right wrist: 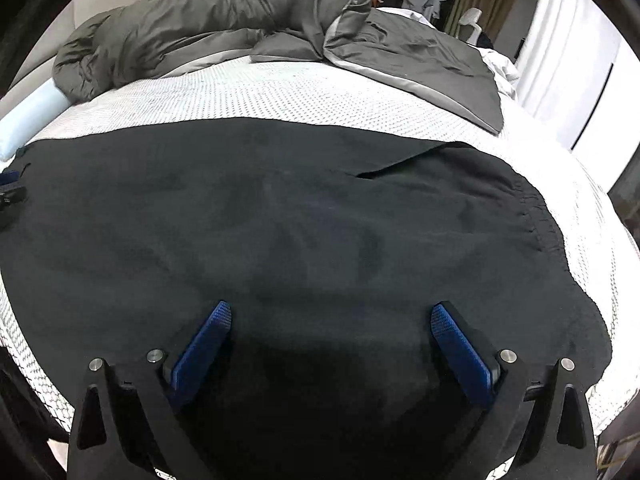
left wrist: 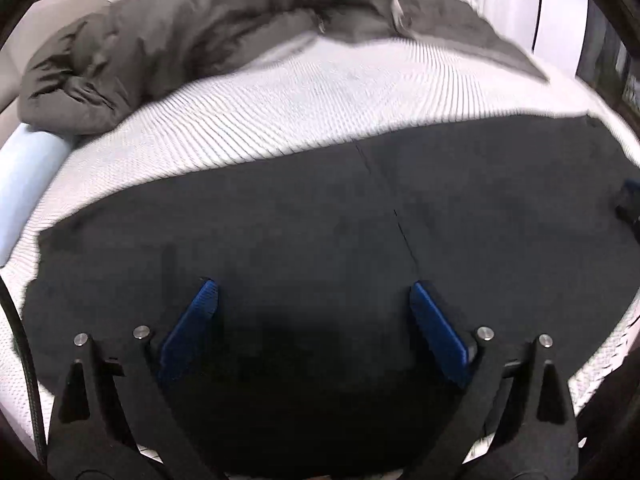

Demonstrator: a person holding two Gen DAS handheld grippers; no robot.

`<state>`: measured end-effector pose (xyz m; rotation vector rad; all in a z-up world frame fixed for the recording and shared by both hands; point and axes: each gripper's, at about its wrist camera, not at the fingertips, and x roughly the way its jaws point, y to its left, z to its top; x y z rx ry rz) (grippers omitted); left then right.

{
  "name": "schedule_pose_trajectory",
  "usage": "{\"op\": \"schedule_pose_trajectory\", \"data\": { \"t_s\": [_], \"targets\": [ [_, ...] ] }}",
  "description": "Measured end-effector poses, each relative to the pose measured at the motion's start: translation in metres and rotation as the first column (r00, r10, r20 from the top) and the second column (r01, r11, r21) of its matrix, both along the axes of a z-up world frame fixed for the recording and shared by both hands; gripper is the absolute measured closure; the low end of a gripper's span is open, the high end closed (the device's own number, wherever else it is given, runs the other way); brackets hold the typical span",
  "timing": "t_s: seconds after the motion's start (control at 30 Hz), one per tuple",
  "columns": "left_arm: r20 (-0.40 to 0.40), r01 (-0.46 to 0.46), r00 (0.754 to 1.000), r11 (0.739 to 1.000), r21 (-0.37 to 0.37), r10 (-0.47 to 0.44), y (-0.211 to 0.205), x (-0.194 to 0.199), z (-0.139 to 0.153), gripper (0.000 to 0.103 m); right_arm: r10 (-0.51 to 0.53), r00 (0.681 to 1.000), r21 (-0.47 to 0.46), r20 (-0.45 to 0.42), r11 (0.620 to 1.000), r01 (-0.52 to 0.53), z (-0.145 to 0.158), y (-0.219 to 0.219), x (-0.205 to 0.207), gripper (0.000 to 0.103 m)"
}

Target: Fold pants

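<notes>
Black pants [left wrist: 320, 240] lie spread flat across a white textured bed cover [left wrist: 300, 100]. A seam line runs down the middle in the left wrist view. In the right wrist view the pants [right wrist: 300, 220] show their elastic waistband [right wrist: 536, 216] at the right. My left gripper [left wrist: 314, 292] is open just above the pants, blue pads wide apart, holding nothing. My right gripper [right wrist: 330, 312] is open above the pants too, empty. The right gripper's tip [left wrist: 628, 200] shows at the right edge of the left wrist view; the left gripper's tip [right wrist: 10, 188] shows at the left edge of the right wrist view.
A crumpled dark grey duvet [right wrist: 240, 28] lies along the far side of the bed. A pale blue bolster [left wrist: 24, 168] sits at the left edge. White curtains [right wrist: 568, 52] and a chair with clothes stand beyond the bed at the right.
</notes>
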<state>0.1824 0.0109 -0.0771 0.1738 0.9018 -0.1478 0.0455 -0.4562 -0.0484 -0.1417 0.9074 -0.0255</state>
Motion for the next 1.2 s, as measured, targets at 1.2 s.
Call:
{"op": "schedule_pose_trajectory", "data": {
  "t_s": [1.2],
  "targets": [
    [0.022, -0.17, 0.985, 0.984, -0.053, 0.171, 0.016, 0.02, 0.046, 0.003, 0.032, 0.999, 0.078, 0.014, 0.996, -0.033, 0.011, -0.005, -0.007, 0.001]
  ]
}}
